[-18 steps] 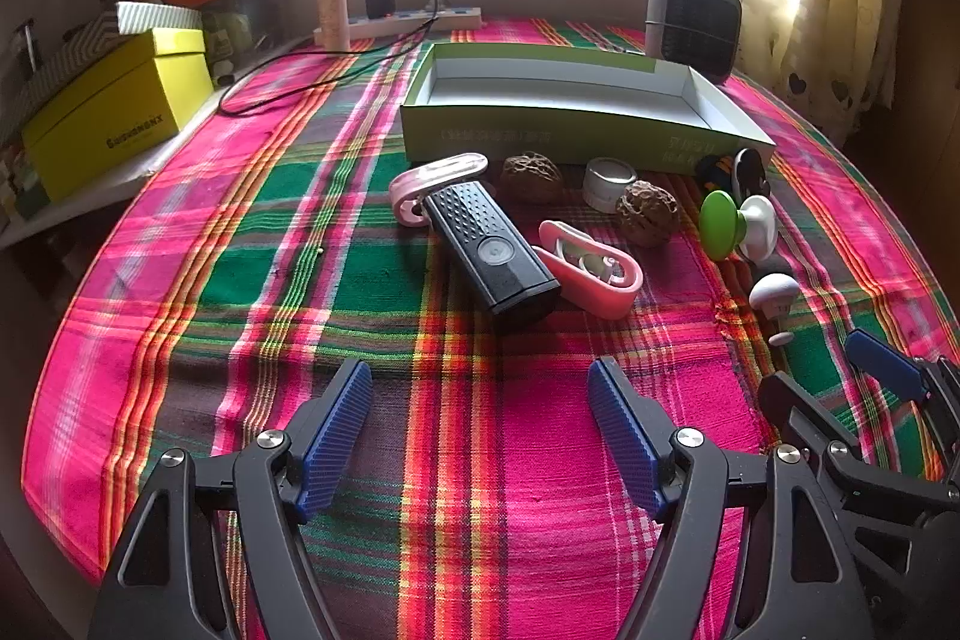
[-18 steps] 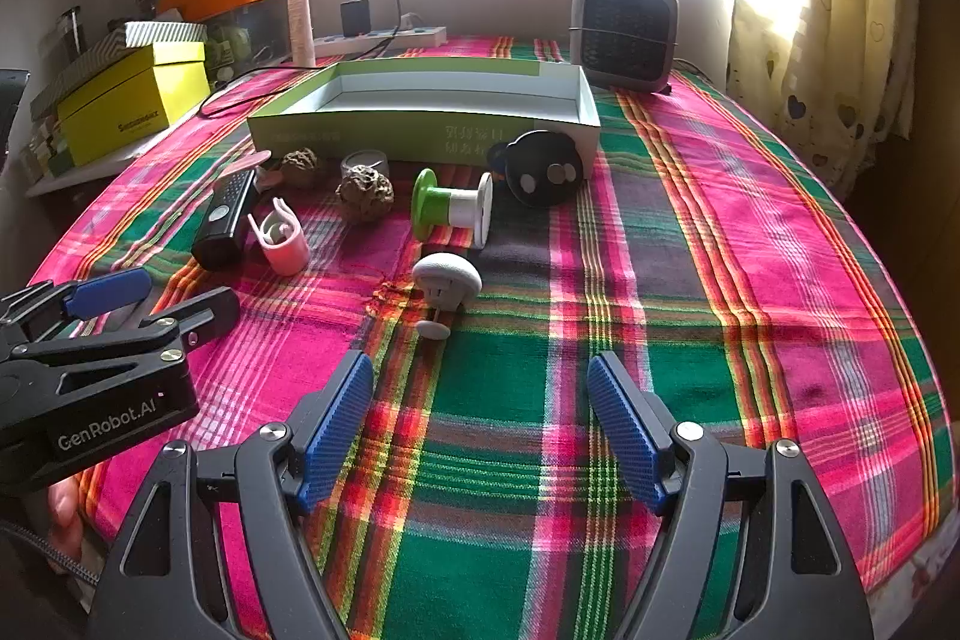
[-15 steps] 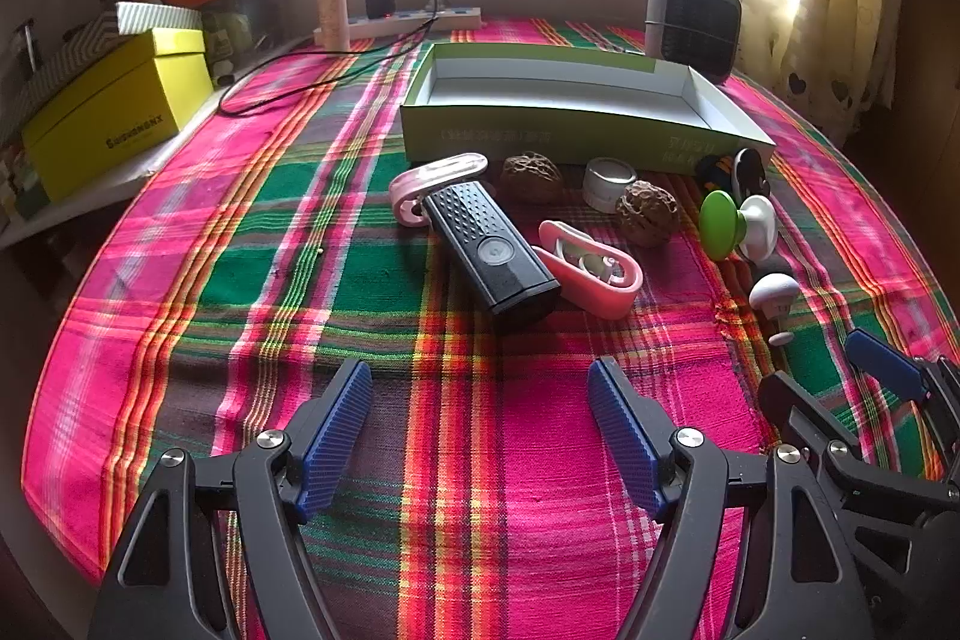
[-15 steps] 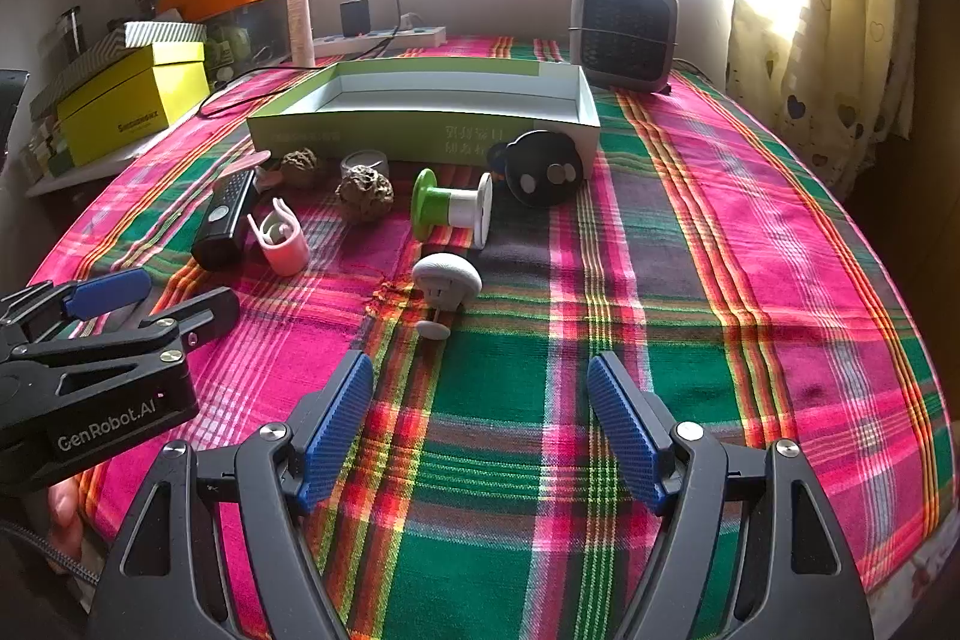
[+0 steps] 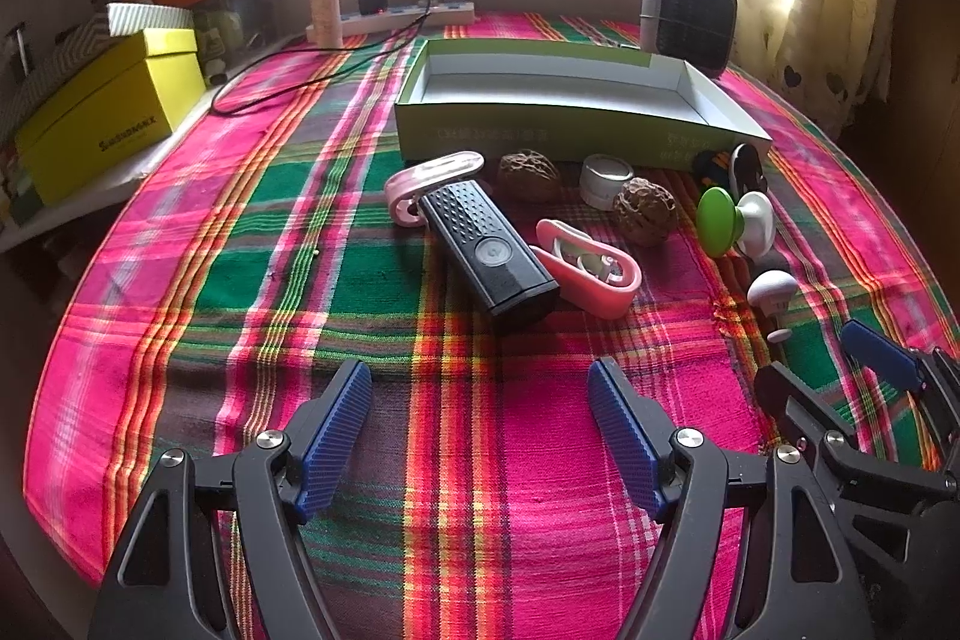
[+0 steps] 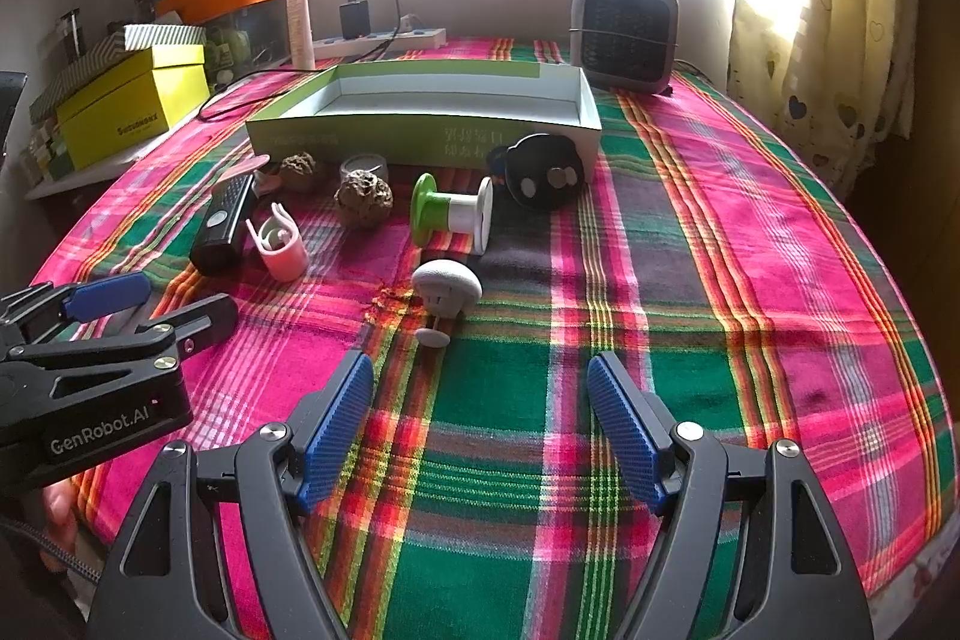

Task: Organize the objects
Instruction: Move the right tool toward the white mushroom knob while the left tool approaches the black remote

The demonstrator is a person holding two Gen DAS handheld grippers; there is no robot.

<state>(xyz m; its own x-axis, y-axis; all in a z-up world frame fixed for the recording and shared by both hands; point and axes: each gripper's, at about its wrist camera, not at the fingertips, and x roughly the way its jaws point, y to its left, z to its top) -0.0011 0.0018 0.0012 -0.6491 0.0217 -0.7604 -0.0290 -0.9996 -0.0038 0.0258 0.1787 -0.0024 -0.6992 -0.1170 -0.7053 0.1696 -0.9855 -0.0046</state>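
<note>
Over worktop, nothing changed: my left tongs [image 5: 477,433] and right tongs [image 6: 480,430] released, empty; box [image 5: 564,130] unfilled, sorting not started.

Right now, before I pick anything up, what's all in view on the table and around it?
tray: 1, green, white inside, empty, mid-table
walnuts: 2, brown, in front of tray
remote: 1, black, front left of tray
clips: 2, pink, either side of remote
cap: 1, white, between walnuts
spool: 1, green and white, lying on its side
mushroom knob: 1, white, nearest the grippers
black disc: 1, leaning at tray's corner
heater: 1, grey, behind tray
yellow box: 1, left shelf
power strip: 1, white, by window
left gripper: blue fingers open, empty
right gripper: blue fingers open, empty
</note>
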